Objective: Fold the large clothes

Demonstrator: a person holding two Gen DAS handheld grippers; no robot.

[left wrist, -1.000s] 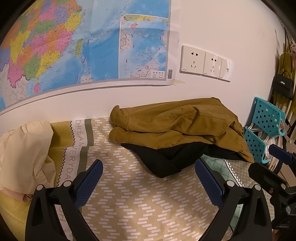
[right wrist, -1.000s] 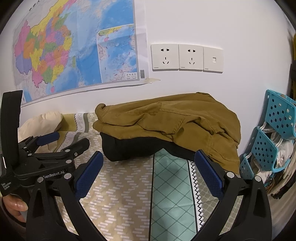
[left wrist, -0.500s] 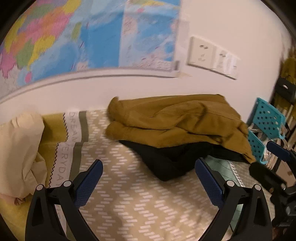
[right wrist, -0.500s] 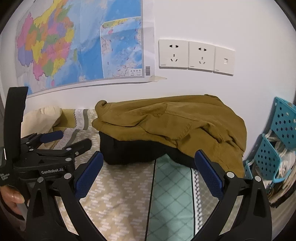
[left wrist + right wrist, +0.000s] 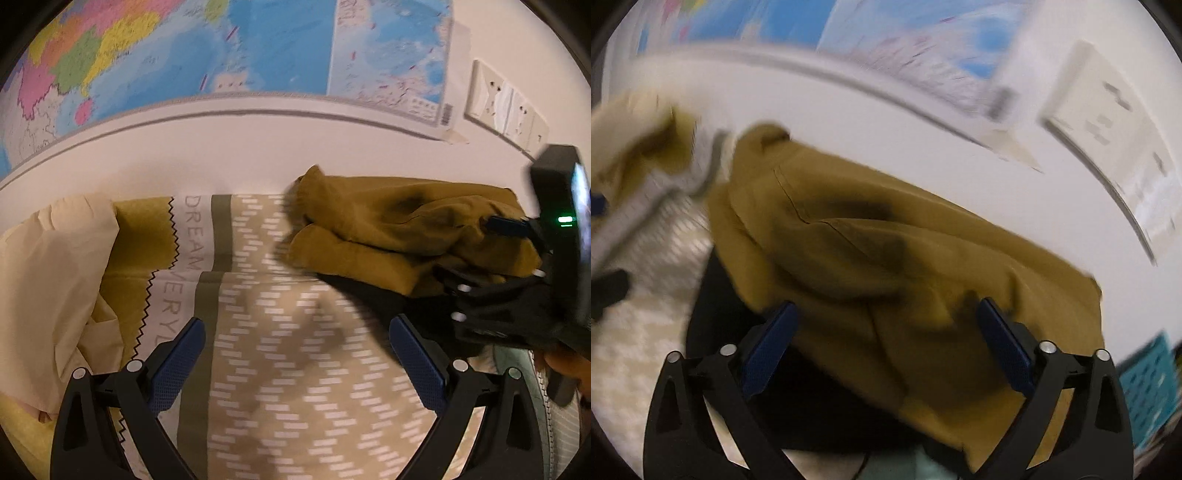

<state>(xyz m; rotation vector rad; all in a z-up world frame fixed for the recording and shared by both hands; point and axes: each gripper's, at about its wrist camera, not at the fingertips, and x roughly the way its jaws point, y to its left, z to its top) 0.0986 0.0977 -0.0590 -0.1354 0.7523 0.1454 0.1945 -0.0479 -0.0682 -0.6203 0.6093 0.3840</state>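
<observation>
An olive-brown jacket (image 5: 402,229) lies bunched against the wall on the patterned bed cover (image 5: 295,369), on top of a black garment (image 5: 369,295). My left gripper (image 5: 295,354) is open and empty above the cover, to the left of the pile. My right gripper (image 5: 886,339) is open with its jaws on either side of the jacket (image 5: 886,258), close over it; the view is blurred. The right gripper's body also shows at the right edge of the left wrist view (image 5: 517,295), at the jacket.
A cream cloth (image 5: 48,288) lies bunched at the left on a mustard sheet. A map (image 5: 221,48) and wall sockets (image 5: 506,107) hang behind the bed. A teal perforated basket (image 5: 1145,376) stands at the right.
My right gripper has moved quickly forward and down onto the jacket, which now fills its view. My left gripper has swung left and closer to the bed cover. Both stayed open.
</observation>
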